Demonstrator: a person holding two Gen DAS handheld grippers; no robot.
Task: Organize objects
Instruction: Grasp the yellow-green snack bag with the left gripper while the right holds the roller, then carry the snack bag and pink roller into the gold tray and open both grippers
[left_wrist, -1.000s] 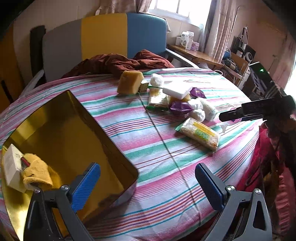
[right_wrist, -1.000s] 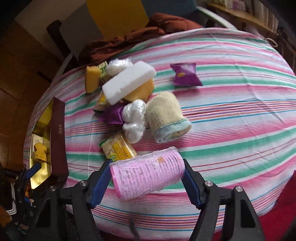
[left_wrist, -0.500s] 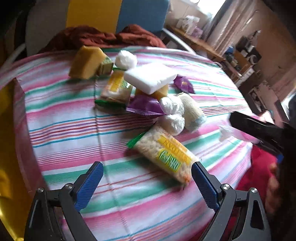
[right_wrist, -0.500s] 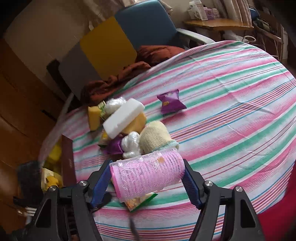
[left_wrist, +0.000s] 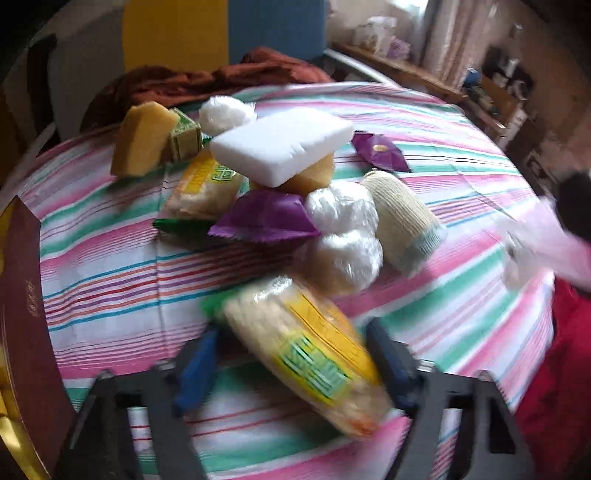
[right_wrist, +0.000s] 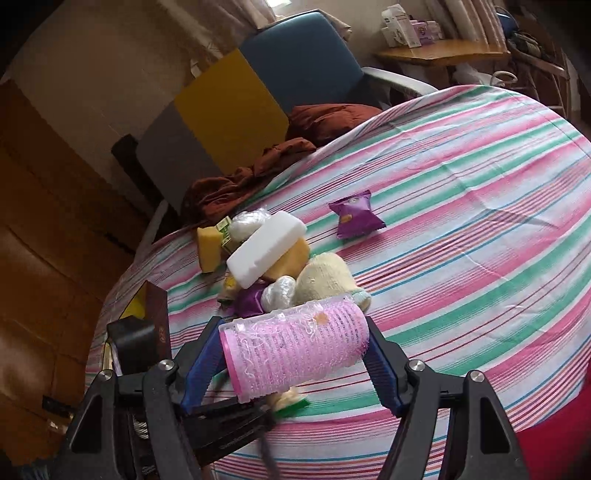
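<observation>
Closest in the left wrist view, the left gripper (left_wrist: 291, 354) has its blue fingers (left_wrist: 195, 363) on either side of a yellow-and-green snack packet (left_wrist: 306, 354). The packet lies slantwise between them on the striped tablecloth (left_wrist: 110, 266), its near end running under the right finger; the picture is blurred here, so whether the pads actually press the wrapper cannot be told. The packet is clear plastic with pale puffed pieces inside, a yellow band and a green label.

In the right wrist view, the right gripper (right_wrist: 295, 354) is clamped on a pink hair roller (right_wrist: 295, 350), which lies crosswise between the blue fingers (right_wrist: 201, 365), both ends touching the pads. The roller is a translucent pink cylinder covered in fine bristly rings, with a small orange speck near the top.

Just beyond the packet sit two clear-wrapped white balls (left_wrist: 345, 236), with a cream knitted roll (left_wrist: 404, 221) beside them on the right and a purple sachet (left_wrist: 264, 221) on the left. Behind these, a white foam block (left_wrist: 282, 146) rests tilted on a yellow sponge (left_wrist: 314, 173), next to a second yellow-and-green packet (left_wrist: 207, 184). Farther back are another yellow sponge (left_wrist: 142, 144), a small green box (left_wrist: 184, 138), a white wrapped ball (left_wrist: 225, 114) and a second purple sachet (left_wrist: 380, 151). At the left edge stands the maroon wall of a gold-lined box (left_wrist: 26, 295). A rust-coloured cloth (left_wrist: 207, 79) lies past the table.
</observation>
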